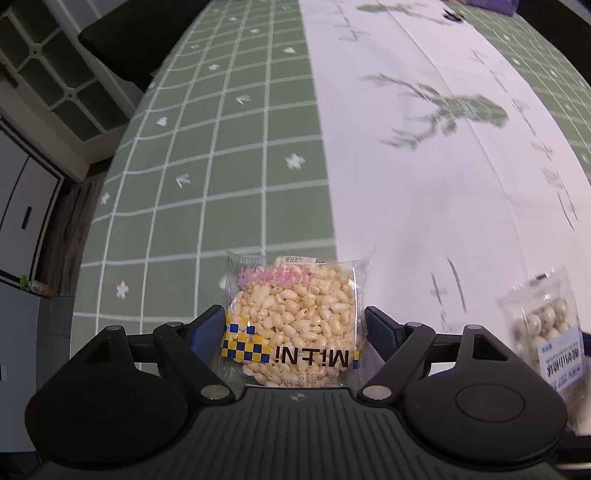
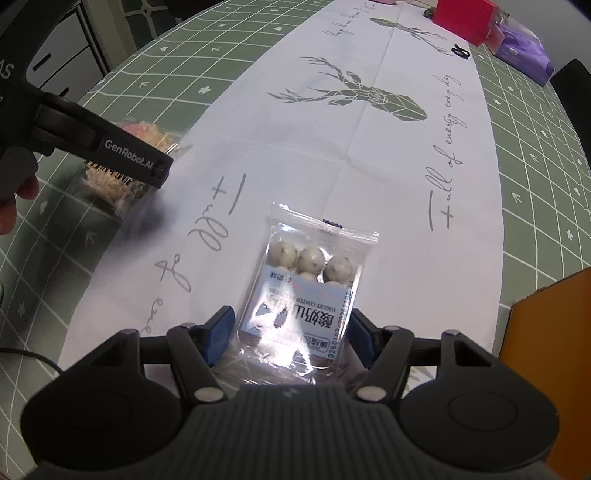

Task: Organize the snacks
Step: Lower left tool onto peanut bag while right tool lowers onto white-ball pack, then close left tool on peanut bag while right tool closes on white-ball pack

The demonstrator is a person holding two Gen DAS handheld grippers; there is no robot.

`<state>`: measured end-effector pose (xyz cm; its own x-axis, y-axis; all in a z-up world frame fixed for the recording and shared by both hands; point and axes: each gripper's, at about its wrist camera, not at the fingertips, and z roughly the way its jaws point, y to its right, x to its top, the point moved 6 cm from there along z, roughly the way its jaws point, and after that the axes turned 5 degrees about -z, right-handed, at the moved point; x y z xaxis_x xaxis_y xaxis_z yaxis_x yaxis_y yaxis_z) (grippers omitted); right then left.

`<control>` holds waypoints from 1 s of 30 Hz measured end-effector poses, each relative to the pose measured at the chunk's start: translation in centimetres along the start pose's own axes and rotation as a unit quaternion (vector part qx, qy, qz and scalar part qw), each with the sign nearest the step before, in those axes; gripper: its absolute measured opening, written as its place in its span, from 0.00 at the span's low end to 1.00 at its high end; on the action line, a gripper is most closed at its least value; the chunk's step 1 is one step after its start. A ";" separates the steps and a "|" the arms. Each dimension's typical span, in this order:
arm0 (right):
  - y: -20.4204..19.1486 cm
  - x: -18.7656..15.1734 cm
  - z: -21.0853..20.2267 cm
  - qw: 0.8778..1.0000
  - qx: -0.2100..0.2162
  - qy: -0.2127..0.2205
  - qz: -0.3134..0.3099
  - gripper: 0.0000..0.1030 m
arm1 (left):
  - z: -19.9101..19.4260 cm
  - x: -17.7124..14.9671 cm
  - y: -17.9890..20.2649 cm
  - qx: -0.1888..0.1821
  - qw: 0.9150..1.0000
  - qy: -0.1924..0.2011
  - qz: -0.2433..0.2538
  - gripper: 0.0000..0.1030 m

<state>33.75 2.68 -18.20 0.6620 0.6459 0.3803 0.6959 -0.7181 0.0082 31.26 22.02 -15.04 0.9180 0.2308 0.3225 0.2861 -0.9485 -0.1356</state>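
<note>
A clear packet of puffed rice point(image 1: 291, 317) lies flat on the table, half on the green checked cloth point(image 1: 207, 166). My left gripper point(image 1: 291, 325) points down over it, with a blue pad close to each side of the packet, which looks unsqueezed. A packet of white yogurt-coated balls point(image 2: 303, 291) lies on the white deer-print runner point(image 2: 332, 155). My right gripper point(image 2: 290, 332) straddles its near end, with a small gap at the left pad. The same packet shows at the right edge of the left wrist view point(image 1: 546, 325). The left gripper's finger point(image 2: 129, 155) appears in the right wrist view over the rice packet point(image 2: 147, 134).
A red box point(image 2: 465, 18) and a purple bag point(image 2: 524, 51) sit at the table's far end. An orange board point(image 2: 554, 350) stands at the near right. A black chair point(image 1: 122, 33) and white cabinets point(image 1: 22, 206) are beyond the table's left edge. A person's hand point(image 2: 11, 199) holds the left gripper.
</note>
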 end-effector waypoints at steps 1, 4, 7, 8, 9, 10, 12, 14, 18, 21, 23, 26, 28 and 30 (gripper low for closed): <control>-0.1 -0.4 -0.2 1.000 0.002 -0.003 -0.004 0.63 | -0.2 -0.5 0.3 -0.003 1.000 -0.006 0.009 0.91; -0.7 -1.8 -0.7 1.000 0.009 -0.013 -0.018 0.63 | -1.1 -2.7 1.6 -0.015 0.999 -0.023 0.040 0.91; -1.5 -3.5 -1.4 0.999 0.016 -0.023 -0.033 0.63 | -2.2 -4.9 2.8 -0.036 0.997 -0.034 0.065 0.91; -1.8 -4.0 -1.6 0.999 0.019 -0.025 -0.038 0.63 | -2.6 -5.6 3.2 -0.047 0.996 -0.038 0.070 0.91; -2.1 -4.6 -1.9 0.999 0.020 -0.027 -0.043 0.63 | -2.9 -6.3 3.5 -0.059 0.995 -0.041 0.074 0.91; -2.4 -5.2 -2.1 0.998 0.022 -0.029 -0.047 0.63 | -3.2 -6.9 3.8 -0.070 0.993 -0.045 0.079 0.91; -2.9 -6.2 -2.5 0.998 0.025 -0.028 -0.056 0.63 | -3.8 -8.0 4.0 -0.094 0.991 -0.051 0.077 0.92; -3.4 -7.2 -2.9 0.998 0.027 -0.022 -0.061 0.64 | -4.1 -8.7 3.8 -0.112 0.990 -0.052 0.069 0.93; -4.0 -8.6 -3.5 0.998 0.025 -0.006 -0.058 0.64 | -4.5 -9.6 3.2 -0.134 0.989 -0.034 0.050 0.97; -4.3 -9.4 -3.7 0.999 0.021 0.011 -0.046 0.67 | -4.7 -9.9 3.0 -0.132 0.991 -0.014 0.035 0.97; -4.5 -10.0 -3.8 0.999 0.016 0.028 -0.036 0.72 | -5.0 -10.2 3.1 -0.126 0.992 0.005 0.031 0.97; -4.8 -10.8 -4.0 0.998 0.008 0.059 -0.016 0.79 | -5.2 -10.7 3.4 -0.106 0.993 0.033 0.029 0.97; -5.0 -11.5 -4.2 0.997 0.001 0.082 -0.006 0.80 | -5.3 -11.1 3.5 -0.081 0.995 0.054 0.032 0.97; -4.9 -12.0 -4.4 0.995 -0.005 0.097 0.002 0.80 | -5.4 -11.5 3.8 -0.066 0.994 0.073 0.044 0.97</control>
<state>21.13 -2.68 -18.78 0.5989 0.5811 0.5511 0.6894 -0.7242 0.0144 20.26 14.62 -14.20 0.8857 0.1219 0.4480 0.1602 -0.9859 -0.0485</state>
